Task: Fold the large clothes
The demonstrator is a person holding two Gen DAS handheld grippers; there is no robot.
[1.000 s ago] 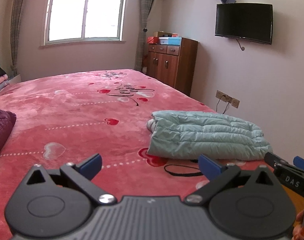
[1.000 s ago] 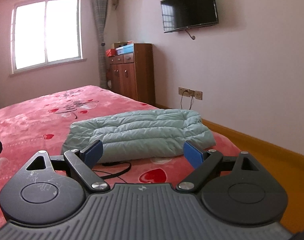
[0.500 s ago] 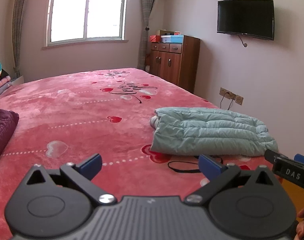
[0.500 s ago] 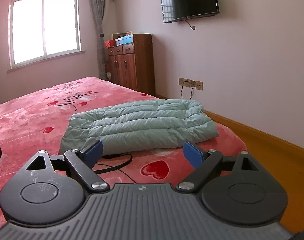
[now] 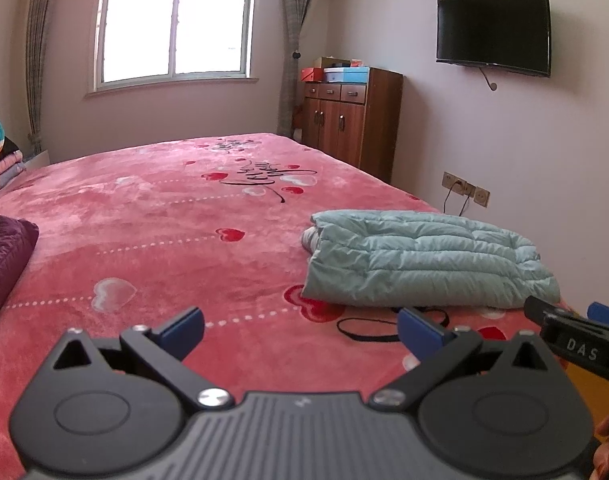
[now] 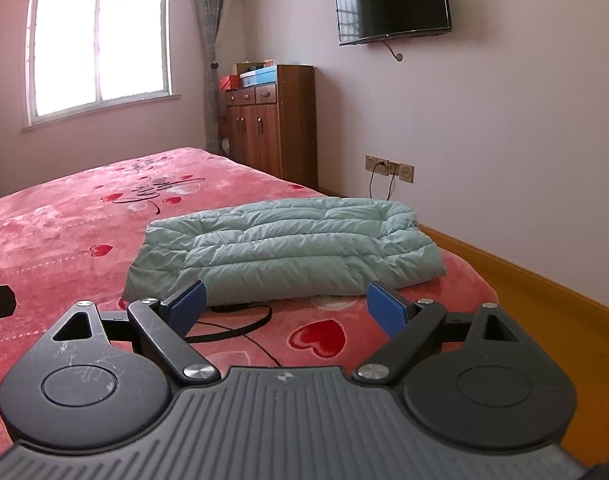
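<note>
One pale mint quilted down jacket (image 5: 428, 264) lies folded into a puffy rectangle on the pink heart-patterned bed (image 5: 152, 232), near its right edge. Left tongs (image 5: 300, 330) and right tongs (image 6: 283, 304) gape, empty, short of the jacket.

**Readable text: one label, one unclear script**

Left wrist view: white letters "DAS" on a black bar of the right gripper (image 5: 576, 344), at the frame's right edge. Black cursive script printed on the pink bedspread (image 5: 152, 216) among red hearts, too loopy to read w/ certainty. No other legible text.
</note>
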